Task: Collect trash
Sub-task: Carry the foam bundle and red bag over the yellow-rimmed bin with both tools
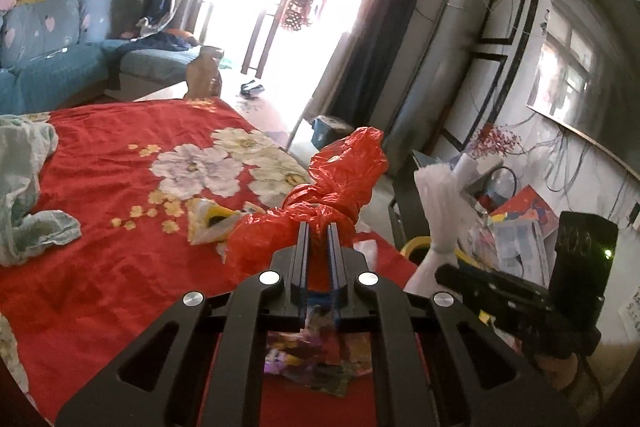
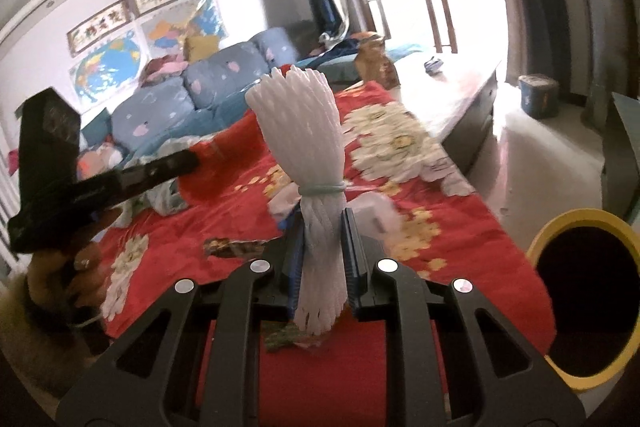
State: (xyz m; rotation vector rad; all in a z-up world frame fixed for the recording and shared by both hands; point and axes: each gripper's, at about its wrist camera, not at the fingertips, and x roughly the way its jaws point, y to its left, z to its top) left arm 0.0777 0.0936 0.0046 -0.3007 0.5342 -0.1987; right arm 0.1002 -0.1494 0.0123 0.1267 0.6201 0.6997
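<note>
My left gripper (image 1: 319, 227) is shut on a crumpled red plastic bag (image 1: 344, 171) and holds it above the red flowered cloth (image 1: 100, 195). My right gripper (image 2: 323, 215) is shut on a white foam net sleeve (image 2: 300, 123) tied with a pale green band, held upright. That sleeve also shows in the left wrist view (image 1: 440, 203), right of the bag. A yellow-rimmed bin (image 2: 588, 299) with a dark inside stands at the lower right of the right wrist view. Wrappers (image 1: 212, 223) lie on the cloth. A coloured wrapper (image 1: 316, 359) lies under the left gripper.
A pale green rag (image 1: 24, 187) lies at the left of the cloth. A blue sofa (image 1: 48, 59) stands behind. A blue bucket (image 2: 538, 95) sits on the floor by the bright window. Cluttered papers and cables (image 1: 520, 235) fill the right side.
</note>
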